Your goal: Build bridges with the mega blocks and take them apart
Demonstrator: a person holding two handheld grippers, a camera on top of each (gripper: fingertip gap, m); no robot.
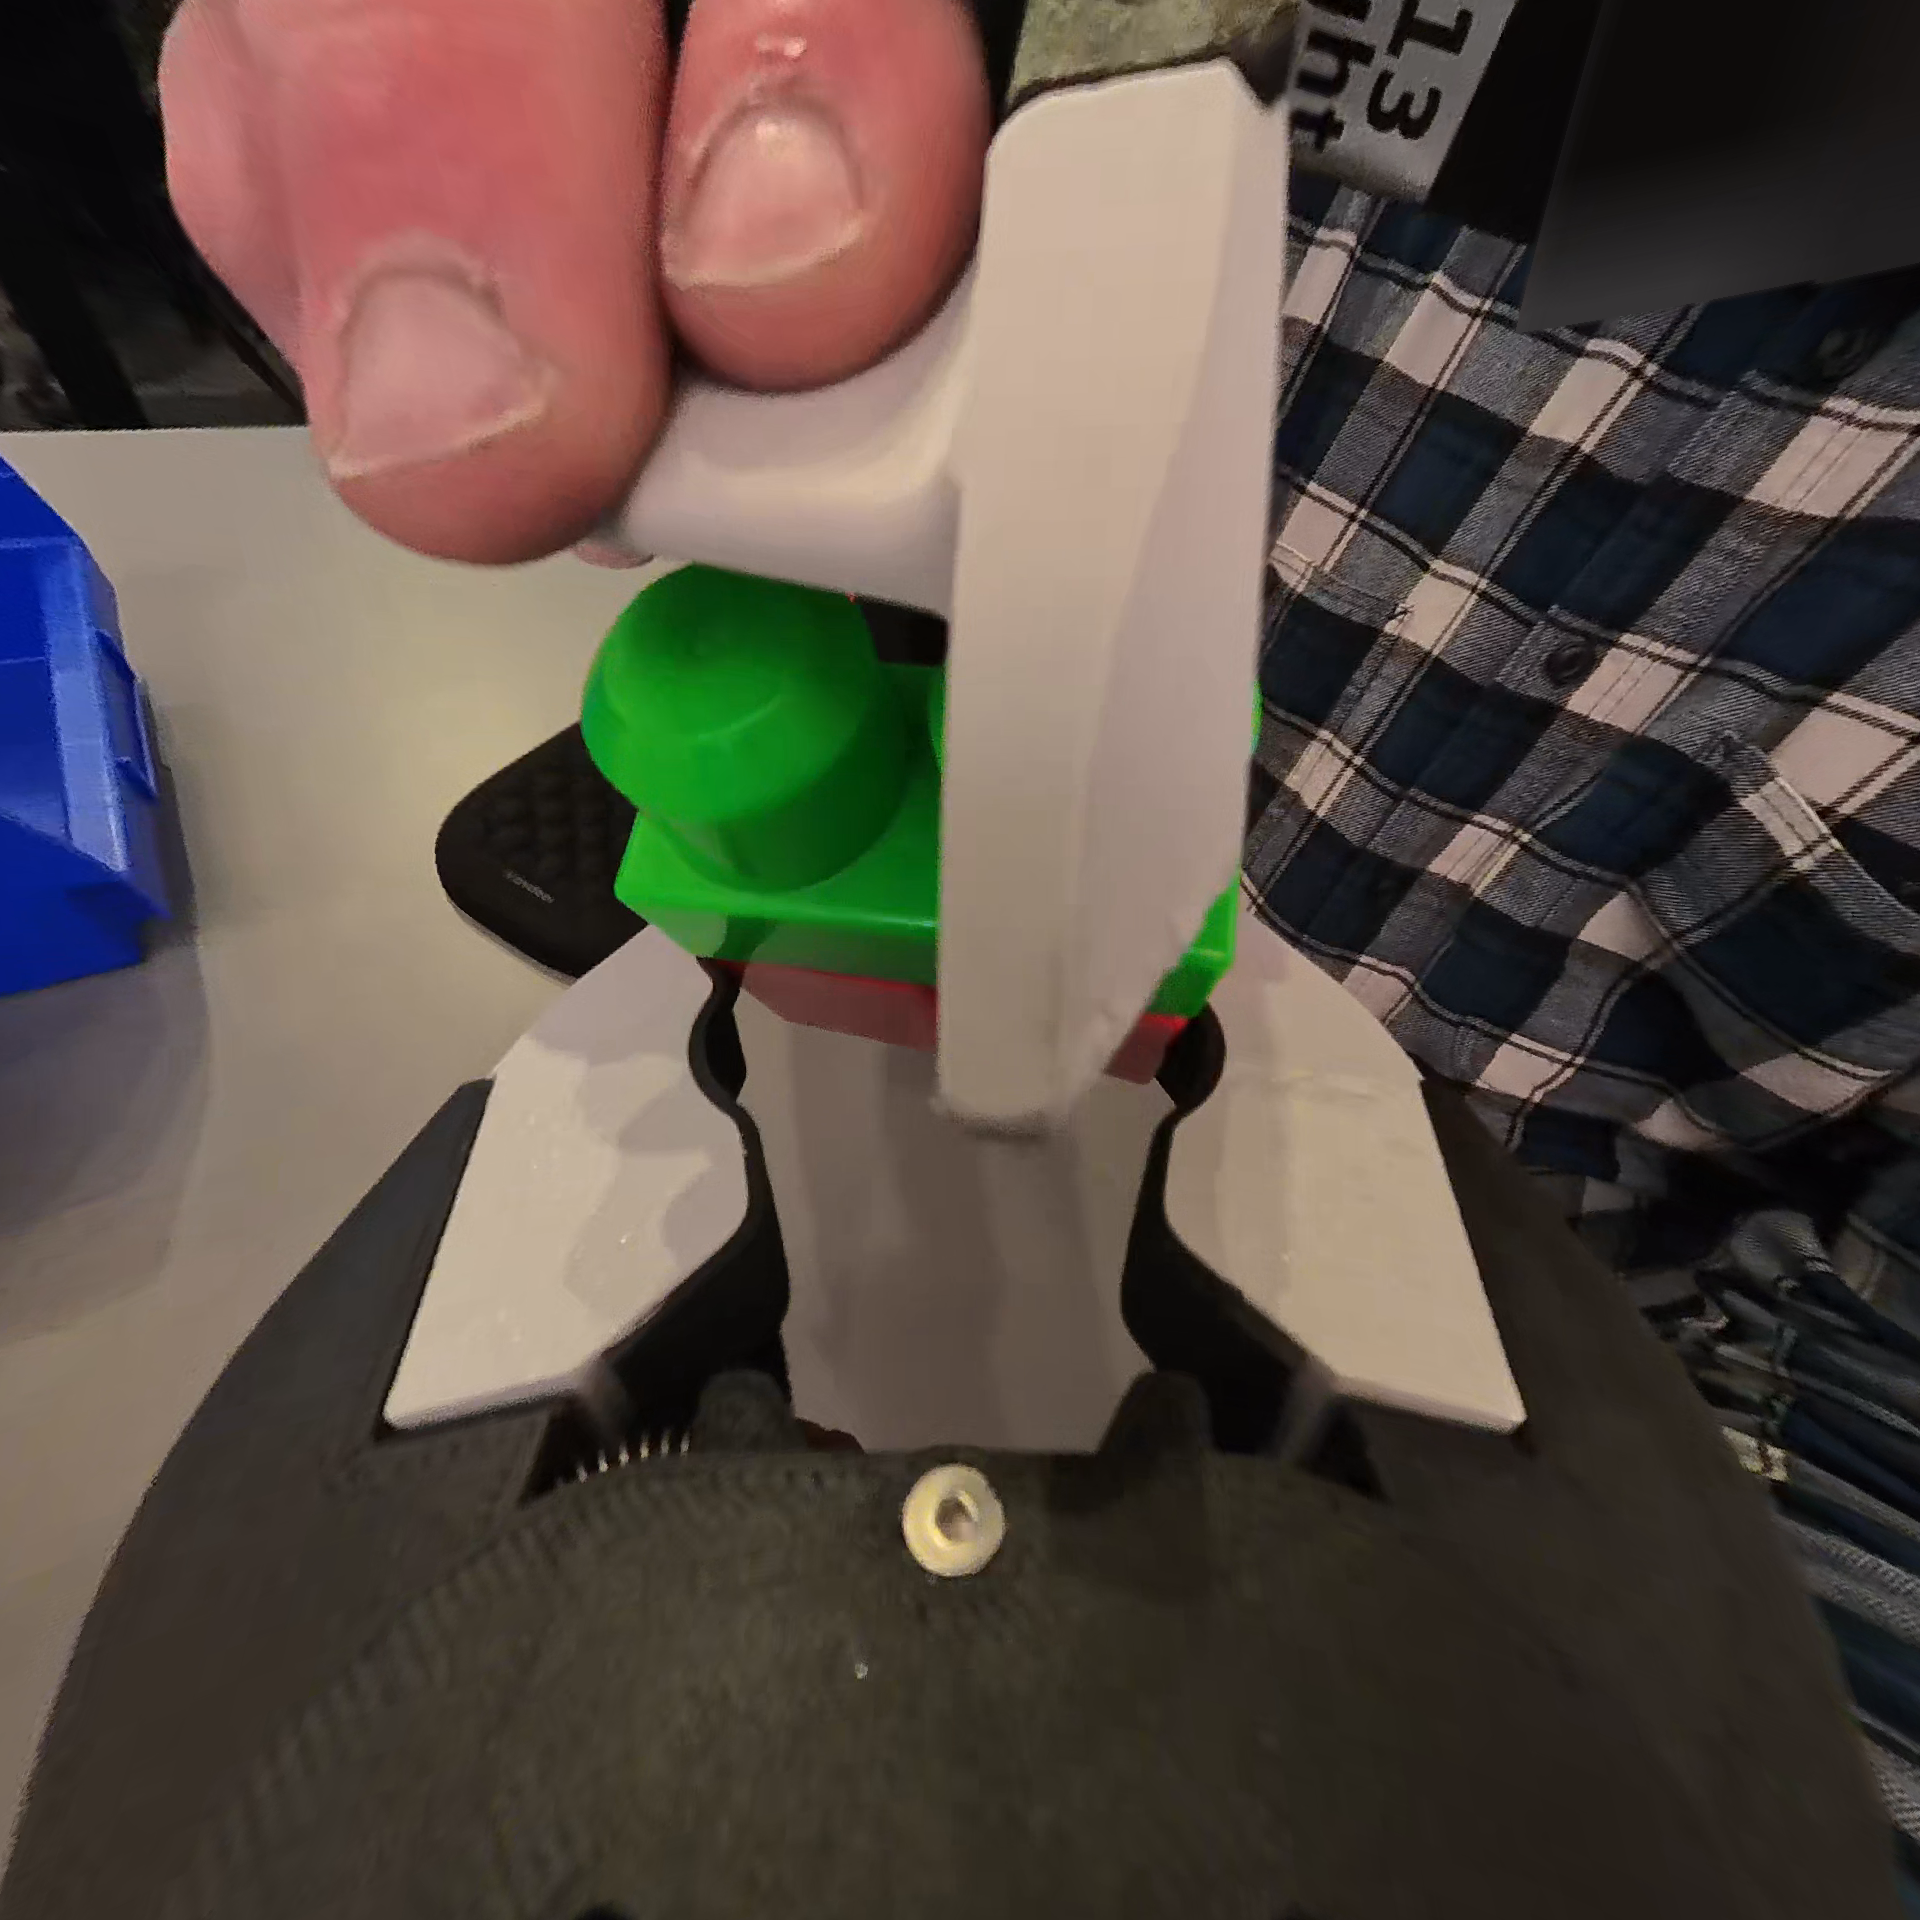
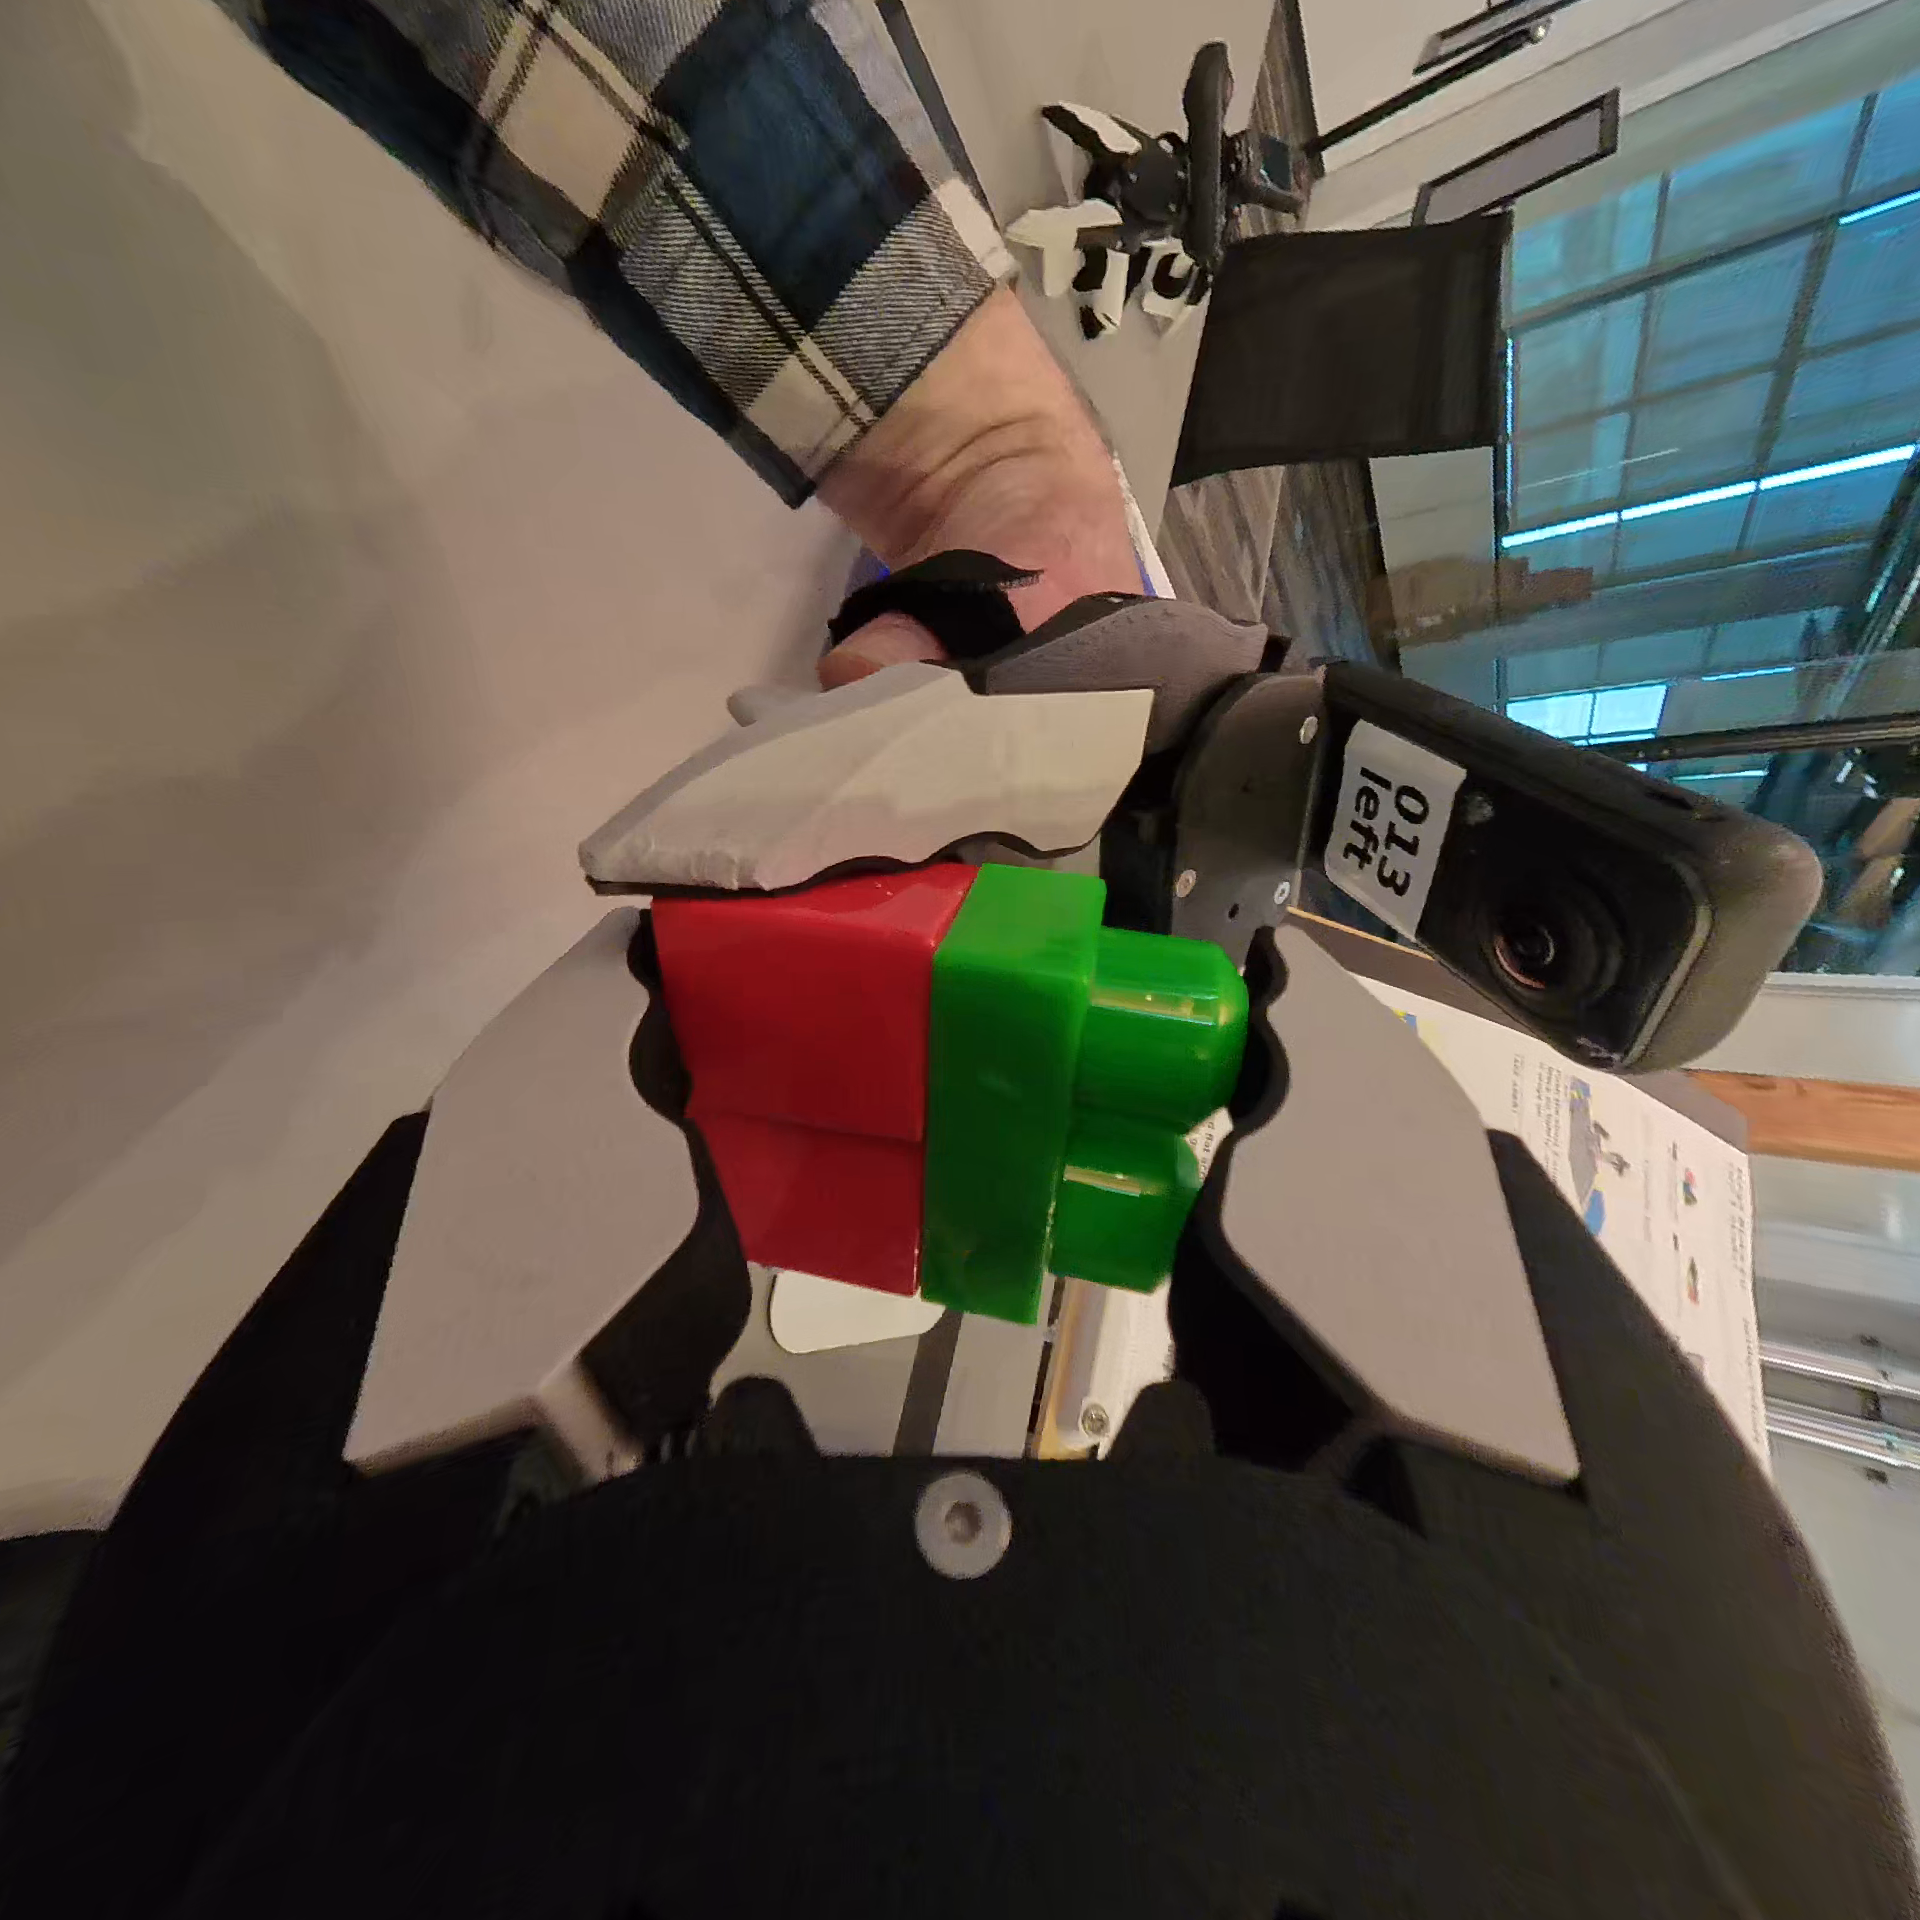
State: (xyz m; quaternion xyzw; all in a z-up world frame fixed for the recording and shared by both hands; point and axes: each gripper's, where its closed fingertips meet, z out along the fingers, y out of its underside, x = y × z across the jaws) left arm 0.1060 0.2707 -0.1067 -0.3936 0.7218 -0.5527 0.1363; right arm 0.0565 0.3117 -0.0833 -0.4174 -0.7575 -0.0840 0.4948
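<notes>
Green-on-red, the two-stud green plastic block [image 2: 997, 1081] is still pressed onto the red plastic block [image 2: 800, 1049], and everything crowds this stack. The left gripper [image 1: 961, 1023] is clamped on the red block from its two sides. The right gripper [image 2: 951, 997] straddles the stack end to end, jaws wide; whether its pads actually press is hard to judge. Beyond the stack lies bare grey tabletop [image 1: 312, 644]. Left of the stack, at the frame edge, sits a blue plastic bin [image 1: 73, 748], contents unseen.
</notes>
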